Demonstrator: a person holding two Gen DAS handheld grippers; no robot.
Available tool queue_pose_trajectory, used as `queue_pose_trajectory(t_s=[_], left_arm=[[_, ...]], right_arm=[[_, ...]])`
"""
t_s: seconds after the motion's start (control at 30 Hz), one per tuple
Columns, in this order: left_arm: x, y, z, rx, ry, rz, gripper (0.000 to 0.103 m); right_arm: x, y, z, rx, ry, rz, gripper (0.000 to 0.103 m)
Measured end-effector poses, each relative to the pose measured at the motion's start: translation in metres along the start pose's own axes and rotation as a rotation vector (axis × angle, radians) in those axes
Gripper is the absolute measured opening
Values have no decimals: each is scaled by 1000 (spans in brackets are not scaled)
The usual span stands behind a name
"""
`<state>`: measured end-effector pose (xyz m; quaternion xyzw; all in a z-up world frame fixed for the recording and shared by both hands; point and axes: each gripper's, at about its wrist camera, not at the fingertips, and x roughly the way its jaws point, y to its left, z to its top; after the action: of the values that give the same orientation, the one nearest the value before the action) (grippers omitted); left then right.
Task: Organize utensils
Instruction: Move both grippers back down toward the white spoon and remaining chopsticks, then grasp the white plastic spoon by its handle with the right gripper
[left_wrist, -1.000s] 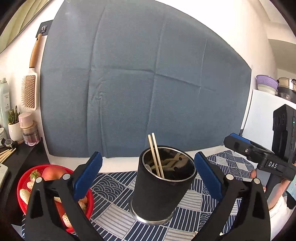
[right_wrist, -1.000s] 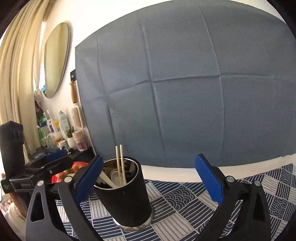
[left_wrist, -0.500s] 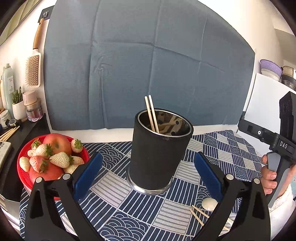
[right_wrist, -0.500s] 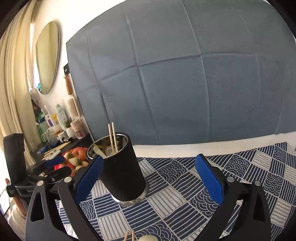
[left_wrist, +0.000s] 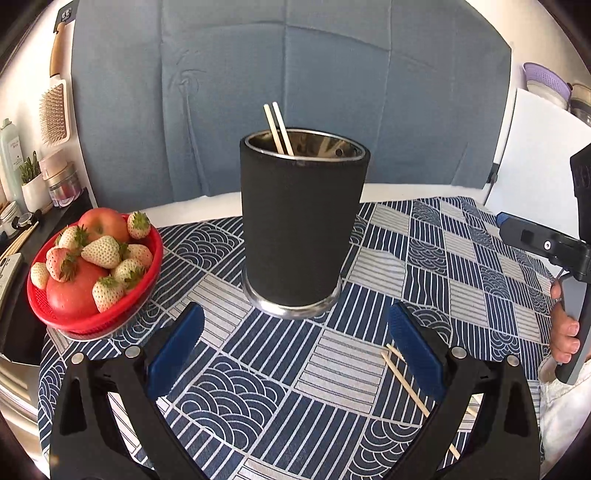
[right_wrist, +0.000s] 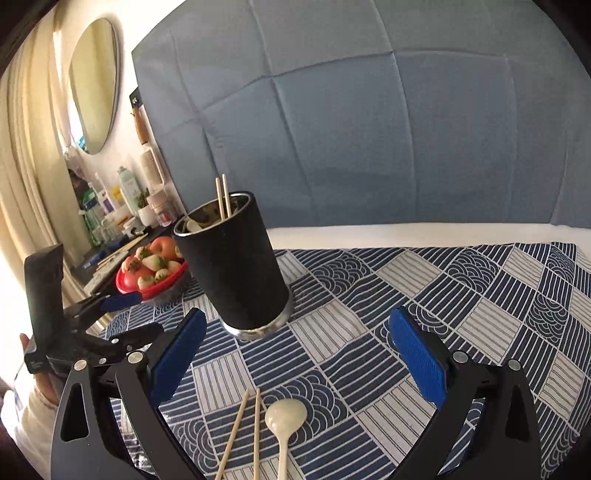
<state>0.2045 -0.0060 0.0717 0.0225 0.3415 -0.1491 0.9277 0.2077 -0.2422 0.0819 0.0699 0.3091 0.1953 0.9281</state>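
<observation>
A black utensil holder (left_wrist: 301, 225) with a steel rim stands upright on the patterned tablecloth; it also shows in the right wrist view (right_wrist: 236, 266). Two chopsticks (left_wrist: 279, 129) stick out of it, and a white spoon lies inside (right_wrist: 192, 224). My left gripper (left_wrist: 295, 354) is open and empty, just in front of the holder. My right gripper (right_wrist: 295, 358) is open and empty, above a loose pair of chopsticks (right_wrist: 245, 432) and a white spoon (right_wrist: 284, 424) on the cloth. The chopsticks also show partly behind my right finger in the left wrist view (left_wrist: 406, 387).
A red bowl of strawberries and apples (left_wrist: 92, 273) sits left of the holder, near the table edge. A dark side shelf with bottles and jars (right_wrist: 122, 206) stands at the far left. A blue cloth (left_wrist: 295, 74) hangs on the wall behind. A white board (left_wrist: 535, 147) stands at the right.
Both grippers have pulled back and tilted down from the holder. The holder now stands farther away, and the loose chopsticks and spoon on the cloth have come into view.
</observation>
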Motion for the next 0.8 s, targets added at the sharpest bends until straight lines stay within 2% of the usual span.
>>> queue_pose_trajectory(t_s=[0.2, 0.4, 0.63, 0.8], left_arm=[[13, -13, -20, 6, 91, -7, 97], [28, -23, -30, 5, 156, -8, 97], [37, -32, -29, 1, 173, -16, 97], [43, -34, -31, -5, 181, -25, 97]], right_arm=[[6, 3, -22, -74, 102, -77, 95], [10, -1, -51, -115, 203, -99, 95], [18, 0, -85, -151, 302, -119, 94], [28, 11, -96, -202, 343, -143, 94]])
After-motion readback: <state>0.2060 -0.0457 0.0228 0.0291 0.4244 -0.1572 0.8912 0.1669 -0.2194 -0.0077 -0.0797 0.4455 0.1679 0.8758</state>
